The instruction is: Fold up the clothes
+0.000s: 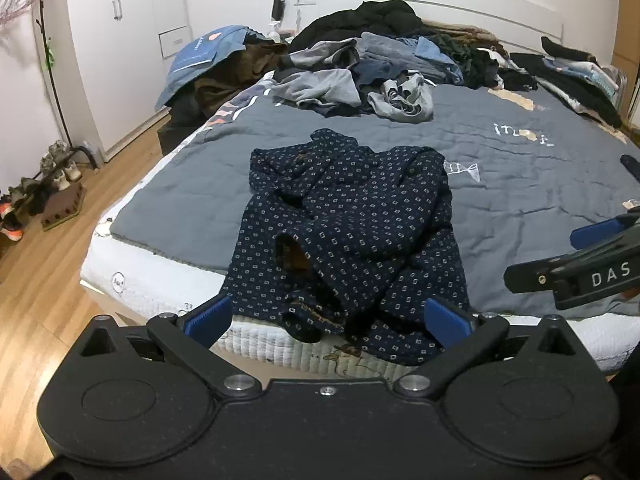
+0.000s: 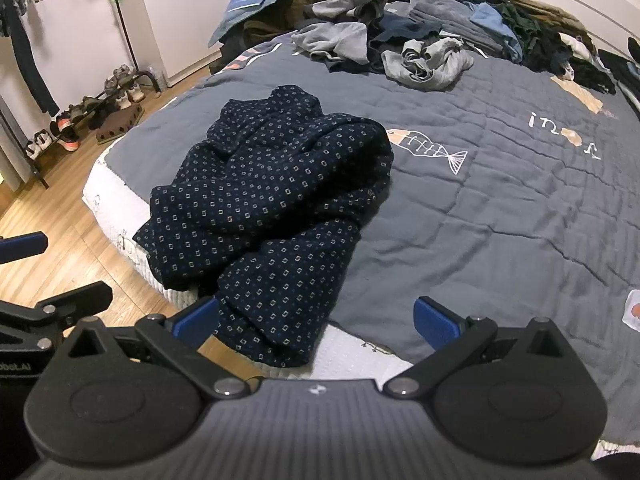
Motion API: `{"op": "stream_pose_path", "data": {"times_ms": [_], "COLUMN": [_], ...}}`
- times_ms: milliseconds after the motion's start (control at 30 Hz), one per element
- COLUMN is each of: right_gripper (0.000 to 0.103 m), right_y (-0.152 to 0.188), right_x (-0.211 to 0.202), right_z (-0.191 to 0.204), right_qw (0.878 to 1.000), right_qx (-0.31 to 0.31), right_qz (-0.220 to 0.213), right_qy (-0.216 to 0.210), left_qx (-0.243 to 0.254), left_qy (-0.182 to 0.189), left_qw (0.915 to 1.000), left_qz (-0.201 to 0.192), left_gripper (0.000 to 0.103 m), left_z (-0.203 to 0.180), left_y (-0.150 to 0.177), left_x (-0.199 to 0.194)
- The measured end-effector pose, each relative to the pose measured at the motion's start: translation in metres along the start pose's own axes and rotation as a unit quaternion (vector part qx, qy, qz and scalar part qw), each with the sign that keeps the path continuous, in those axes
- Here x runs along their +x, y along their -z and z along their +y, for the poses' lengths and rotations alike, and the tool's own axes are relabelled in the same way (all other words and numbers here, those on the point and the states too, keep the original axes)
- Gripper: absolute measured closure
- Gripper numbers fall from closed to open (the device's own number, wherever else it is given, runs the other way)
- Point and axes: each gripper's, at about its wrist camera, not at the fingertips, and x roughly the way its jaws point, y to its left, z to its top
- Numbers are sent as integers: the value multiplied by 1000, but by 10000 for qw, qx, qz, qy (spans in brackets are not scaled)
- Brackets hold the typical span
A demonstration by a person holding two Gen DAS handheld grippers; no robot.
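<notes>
Two grippers are up in front of me, both held level just off the near edge of the bed and aimed across it toward the far headboard. My left gripper has its blue pads spread wide, one on each side of the near hem of the navy patterned garment; the pads look close to the cloth, but I cannot tell whether they touch it, and nothing is pinched between them. My right gripper is spread just as wide and holds nothing; its left pad sits just beside the garment's near right corner, its right pad over bare grey quilt. In the left wrist view the right gripper pokes in from the right edge, well apart from the cloth. The navy patterned garment lies crumpled on the near left part of the quilt, with its near end draped over the white mattress edge. At the far end of the bed sits a pile of unfolded clothes, grey, blue and black. Off to the left, shoes line the wooden floor.
</notes>
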Motion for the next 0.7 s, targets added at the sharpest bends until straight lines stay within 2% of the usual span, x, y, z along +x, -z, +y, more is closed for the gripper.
{"op": "stream_pose_path", "data": {"times_ms": [700], "right_gripper": [0], "right_y": [-4], "right_x": [-7], "right_z": [6], "right_qw": [9999], "right_qx": [-111], "right_qz": [-49], "right_qy": [4], "left_qx": [-78], "left_qy": [94], "left_qw": [9999], "left_qz": [6], "left_gripper": [0], "left_z": [1], "left_y": [2], "left_x": [-2]}}
